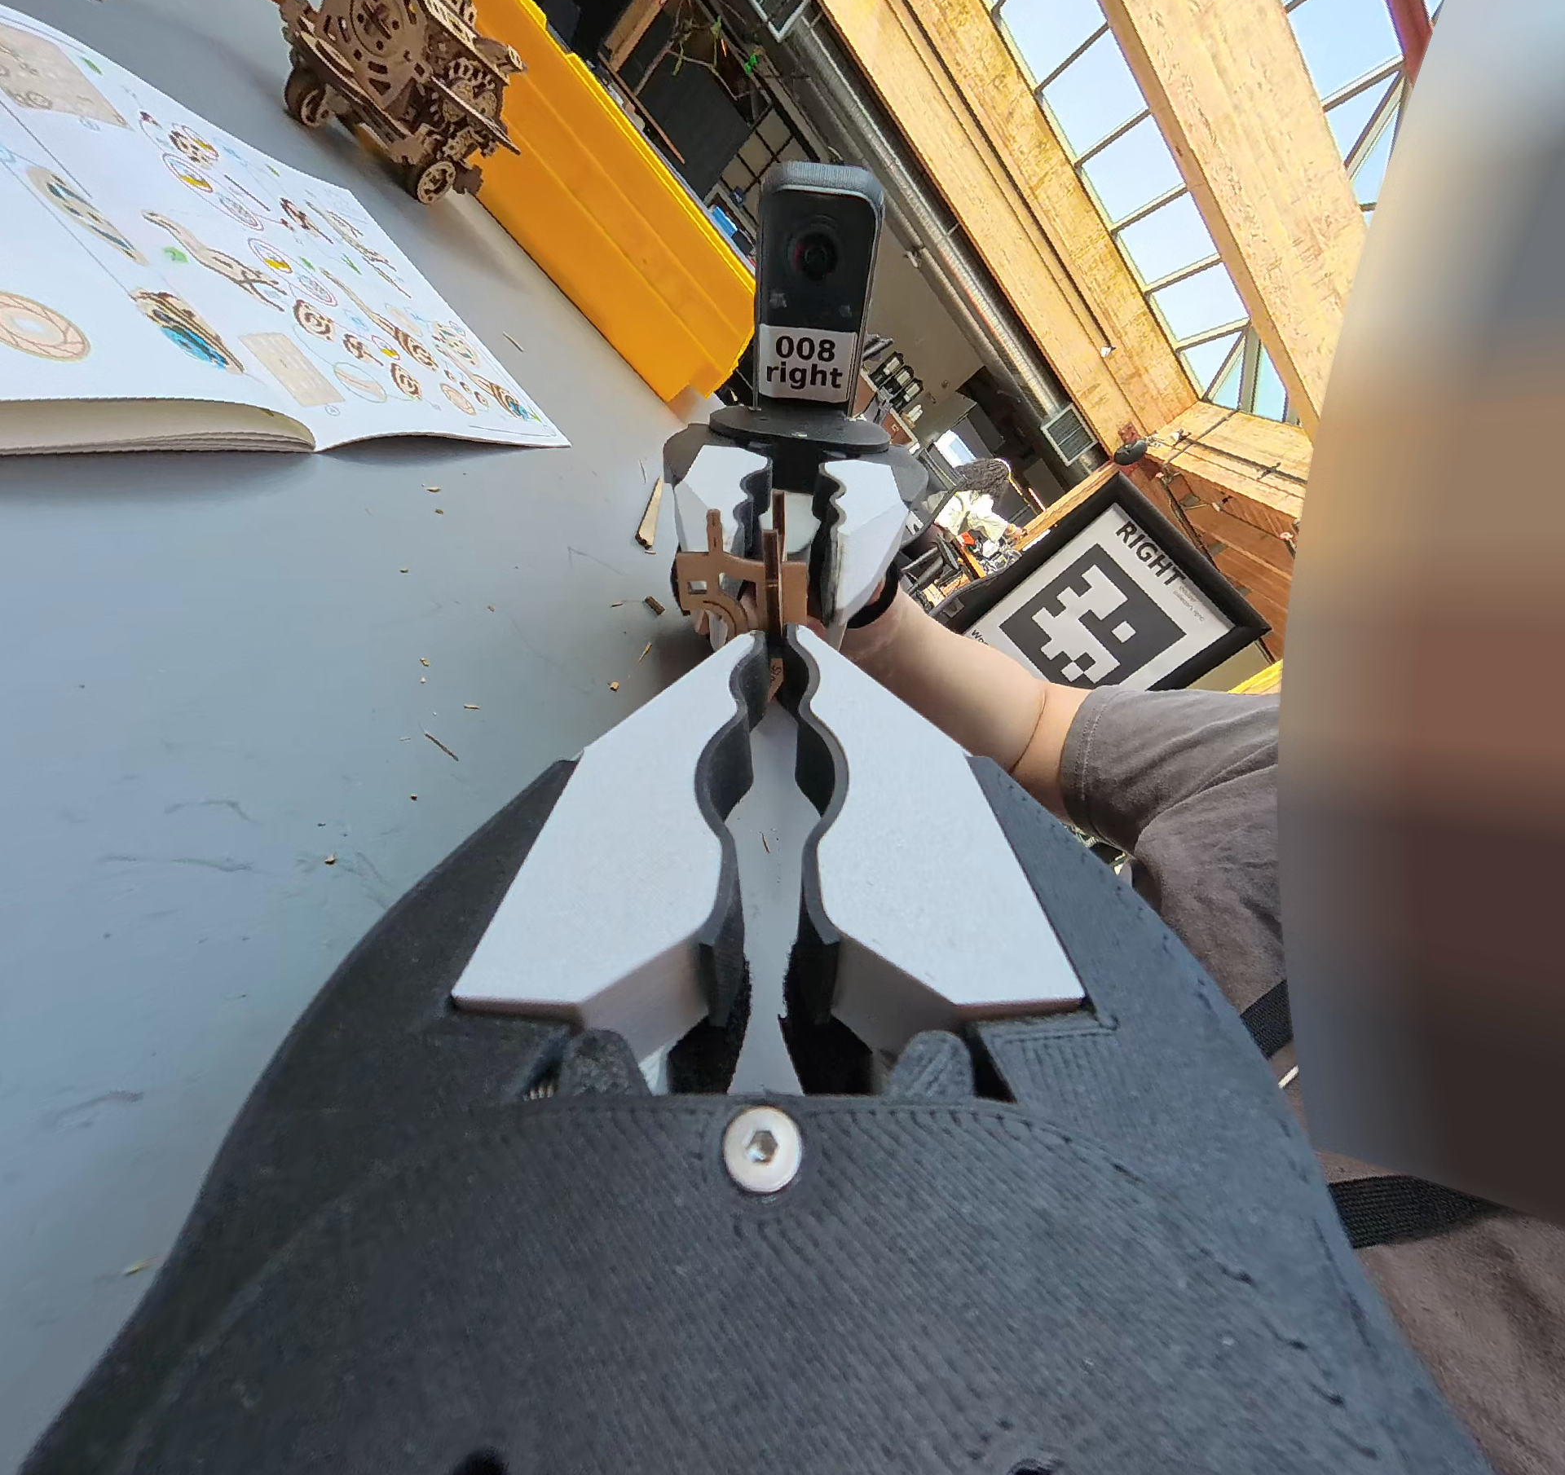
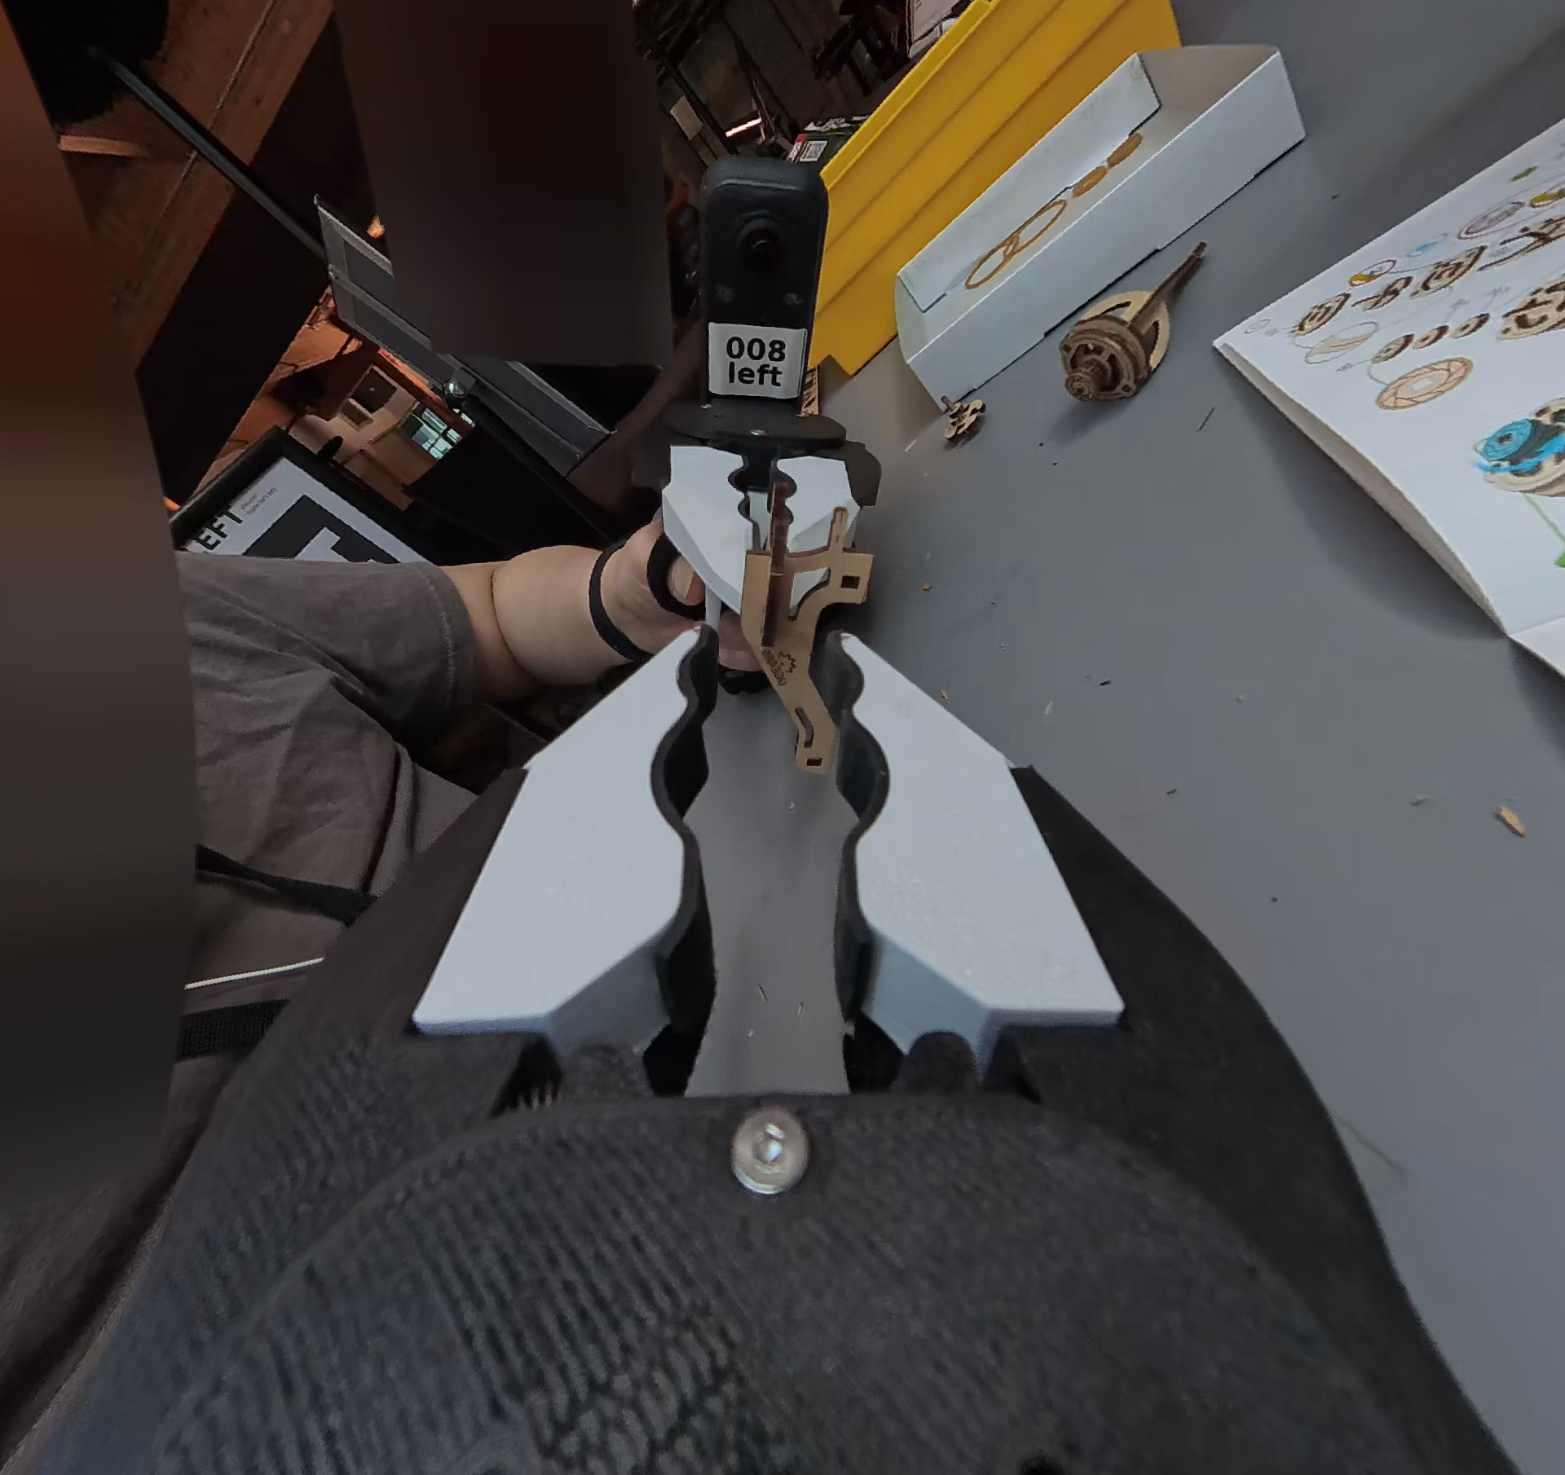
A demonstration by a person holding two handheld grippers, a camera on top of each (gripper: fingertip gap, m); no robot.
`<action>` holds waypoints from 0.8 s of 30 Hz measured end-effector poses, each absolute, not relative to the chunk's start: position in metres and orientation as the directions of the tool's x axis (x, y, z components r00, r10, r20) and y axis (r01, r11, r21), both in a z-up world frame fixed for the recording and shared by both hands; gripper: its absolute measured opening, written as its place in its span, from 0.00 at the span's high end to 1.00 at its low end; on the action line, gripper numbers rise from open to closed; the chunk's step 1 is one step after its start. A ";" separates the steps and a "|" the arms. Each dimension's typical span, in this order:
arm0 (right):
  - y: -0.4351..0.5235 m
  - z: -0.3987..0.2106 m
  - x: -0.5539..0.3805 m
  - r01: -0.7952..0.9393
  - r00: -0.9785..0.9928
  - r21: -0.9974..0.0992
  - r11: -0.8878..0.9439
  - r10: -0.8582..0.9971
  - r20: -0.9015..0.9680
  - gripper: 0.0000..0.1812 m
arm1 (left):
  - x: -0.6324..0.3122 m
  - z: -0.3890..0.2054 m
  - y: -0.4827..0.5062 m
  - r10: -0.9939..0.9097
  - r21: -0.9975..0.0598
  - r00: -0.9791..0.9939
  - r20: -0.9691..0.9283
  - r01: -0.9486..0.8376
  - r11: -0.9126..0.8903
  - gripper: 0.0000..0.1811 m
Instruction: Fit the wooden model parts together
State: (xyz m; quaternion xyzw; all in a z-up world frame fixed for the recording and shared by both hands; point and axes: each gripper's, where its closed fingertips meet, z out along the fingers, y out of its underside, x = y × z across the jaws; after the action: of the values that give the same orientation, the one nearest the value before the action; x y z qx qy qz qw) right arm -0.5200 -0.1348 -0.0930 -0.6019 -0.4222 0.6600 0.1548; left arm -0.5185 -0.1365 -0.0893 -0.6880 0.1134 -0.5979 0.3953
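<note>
My left gripper (image 1: 775, 664) is shut on the edge of a thin plywood part (image 1: 769, 588), held above the grey table (image 1: 254, 757). A second flat, bracket-shaped plywood part (image 2: 804, 613) crosses the first one. My right gripper (image 2: 769, 651) faces the left one and is open. The bracket's tail hangs between its fingers, close to the right finger (image 2: 855, 723), and I see no grip on it. The left gripper also shows in the right wrist view (image 2: 766, 520), and the right gripper in the left wrist view (image 1: 779, 520).
An assembled wooden model (image 1: 398, 71) and an open instruction booklet (image 1: 212, 274) lie on the table beside a yellow bin (image 1: 593, 190). A white box (image 2: 1186, 156) with wooden rings, a wooden gear assembly (image 2: 1114, 351) and a small piece (image 2: 963, 417) lie farther off. Wood chips are scattered about.
</note>
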 end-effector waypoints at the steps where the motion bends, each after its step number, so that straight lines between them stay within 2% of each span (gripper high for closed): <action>1: -0.137 -0.097 -0.522 0.329 -0.218 -0.745 -0.580 0.721 -0.658 0.89 | -0.519 -0.089 -0.136 -0.629 -0.679 0.258 0.734 0.319 -0.661 1.00; 3: -0.142 -0.097 -0.521 0.336 -0.239 -0.768 -0.545 0.740 -0.629 1.00 | -0.519 -0.088 -0.136 -0.629 -0.678 0.255 0.734 0.323 -0.660 1.00; 8: -0.136 -0.090 -0.519 0.284 -0.239 -0.777 -0.561 0.744 -0.624 1.00 | -0.519 -0.088 -0.137 -0.631 -0.678 0.251 0.734 0.324 -0.660 1.00; 24: -0.133 -0.089 -0.520 0.280 -0.249 -0.747 -0.602 0.706 -0.663 1.00 | -0.519 -0.089 -0.135 -0.628 -0.680 0.263 0.733 0.326 -0.657 1.00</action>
State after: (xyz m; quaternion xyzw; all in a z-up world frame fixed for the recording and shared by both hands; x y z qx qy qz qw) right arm -0.5201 -0.1333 -0.0888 -0.5920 -0.4168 0.6713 0.1586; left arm -0.5186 -0.1355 -0.0889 -0.6872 0.1098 -0.5969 0.3994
